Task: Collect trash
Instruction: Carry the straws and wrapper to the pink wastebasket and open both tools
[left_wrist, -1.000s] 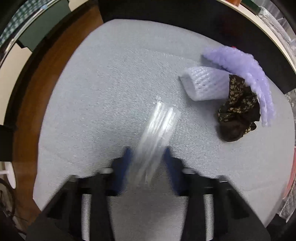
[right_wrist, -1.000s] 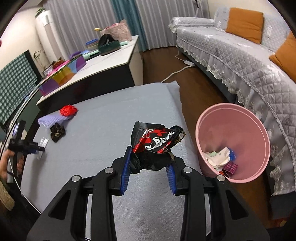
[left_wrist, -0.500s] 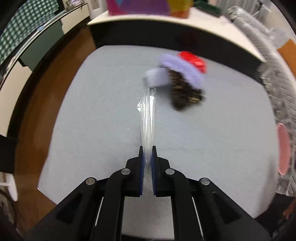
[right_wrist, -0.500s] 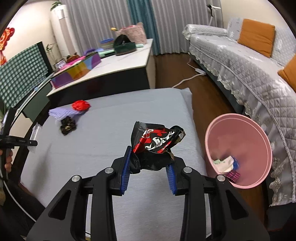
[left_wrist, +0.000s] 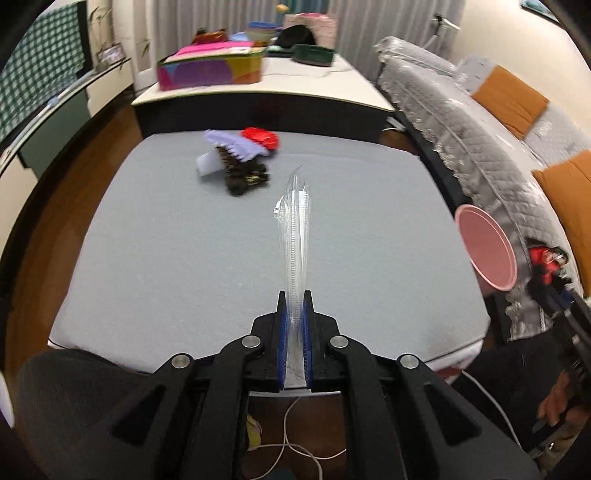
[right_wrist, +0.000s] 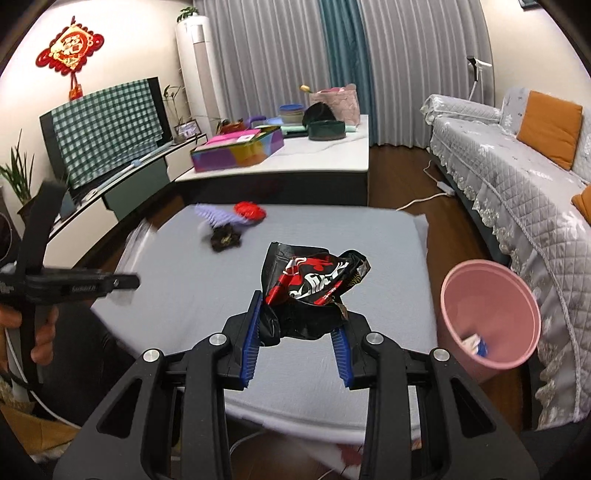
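While both of your tongs are loaded, the risk now lies in the carry to the pink bin (right_wrist: 489, 314), which stands on the floor just off the counter's (left_wrist: 184, 240) right edge.

Your left tongs (left_wrist: 294, 317) are pressed almost together on a thin clear plastic sleeve (left_wrist: 294, 236), which stands up tall and limp from the pads, out over the near edge of the counter. It is slick and gripped only at its bottom end, so a quick swing could let it slide out or fold over and catch on the counter's edge.

Your right tongs (right_wrist: 295, 325) pinch a crumpled black-and-red snack wrapper (right_wrist: 314, 280) with the jaws fairly wide apart, above the near right part of the counter. The bite looks to be on the lower folds only; if the foil springs back when you move, it may drop short of the bin.

That bin is tilted toward you, with a few scraps already inside. Releasing from too far out, or knocking the rim, could miss or tip it.

More trash waits near the counter's far left corner: a purple foam net (left_wrist: 236, 146), a red wrapper (left_wrist: 260, 137) and a dark patterned wad (left_wrist: 245, 177), huddled together. Bringing both arms to the bin at once invites a collision.
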